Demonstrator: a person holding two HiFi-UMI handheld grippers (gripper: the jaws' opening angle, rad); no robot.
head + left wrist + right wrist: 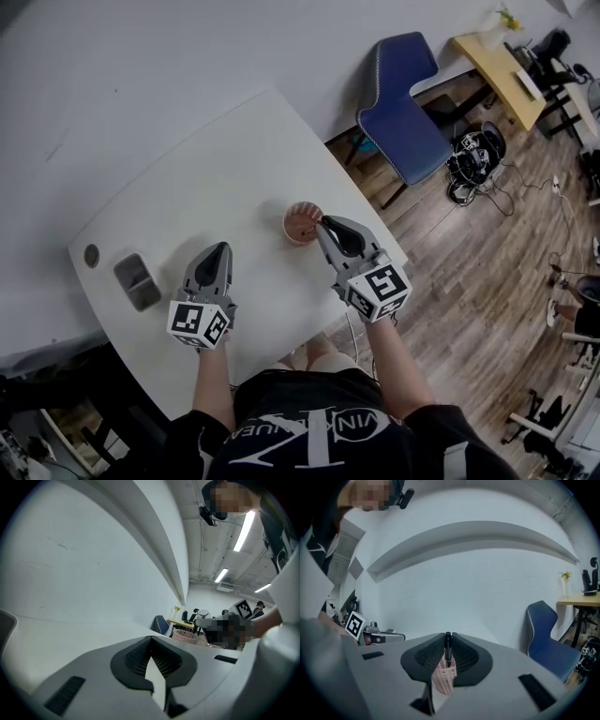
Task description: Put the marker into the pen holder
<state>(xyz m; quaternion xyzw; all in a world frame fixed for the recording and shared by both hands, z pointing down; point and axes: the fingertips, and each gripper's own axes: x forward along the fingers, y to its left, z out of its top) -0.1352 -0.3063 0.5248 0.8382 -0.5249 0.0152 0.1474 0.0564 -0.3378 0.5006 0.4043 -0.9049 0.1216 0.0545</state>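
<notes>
Right tongs point(448, 638): closed on black marker point(448, 651), held upright, its lower end at the pink pen holder point(443, 679) near the table's point(216, 169) right edge. Left tongs point(151, 644): closed, empty.

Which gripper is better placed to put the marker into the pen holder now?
Right. The right gripper holds the marker upright at the pink pen holder; the left gripper is shut, empty and apart from it.
</notes>
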